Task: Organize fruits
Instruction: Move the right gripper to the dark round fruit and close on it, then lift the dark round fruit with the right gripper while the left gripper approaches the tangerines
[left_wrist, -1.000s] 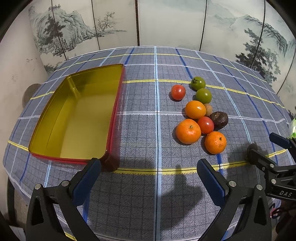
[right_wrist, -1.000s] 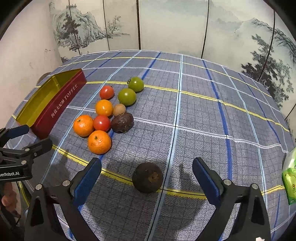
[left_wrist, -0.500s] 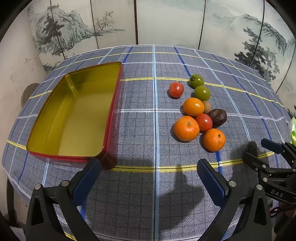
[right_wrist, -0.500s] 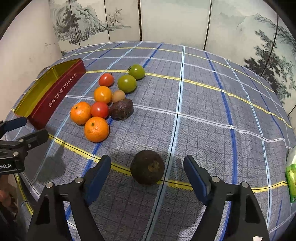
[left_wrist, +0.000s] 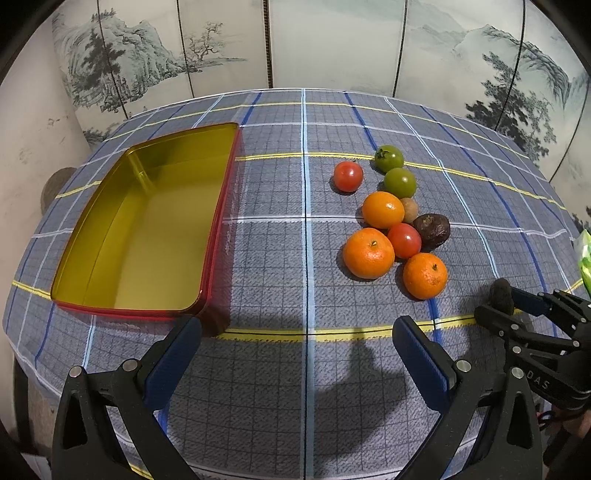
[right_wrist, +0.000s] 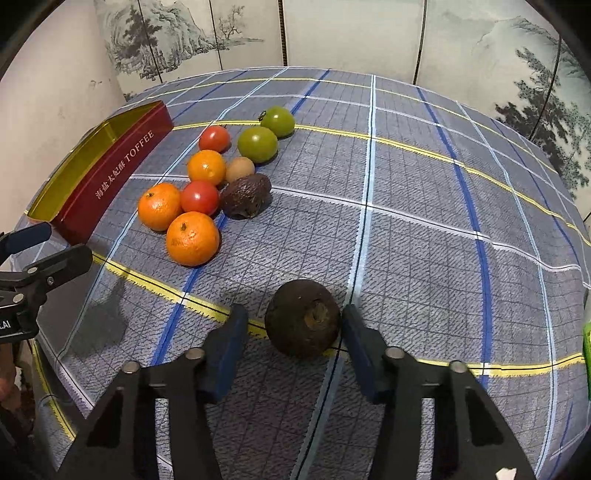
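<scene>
A dark round fruit (right_wrist: 302, 318) lies on the checked tablecloth between the fingers of my right gripper (right_wrist: 295, 325). The jaws are narrowed around it; the right pad touches it and a small gap shows at the left pad. This fruit also shows in the left wrist view (left_wrist: 500, 295), with the right gripper (left_wrist: 517, 306) around it. A cluster of oranges (right_wrist: 192, 238), red tomatoes (right_wrist: 199, 197), green tomatoes (right_wrist: 257, 144) and a dark wrinkled fruit (right_wrist: 244, 195) lies beyond. An empty gold tin with red sides (left_wrist: 144, 229) sits at left. My left gripper (left_wrist: 295, 350) is open and empty above the cloth.
A green packet (right_wrist: 587, 343) lies at the table's right edge. A painted folding screen (left_wrist: 295, 44) stands behind the table. The table's front edge runs just below both grippers.
My right gripper has moved forward over the dark round fruit and its jaws have narrowed around it. The left gripper has barely moved.
</scene>
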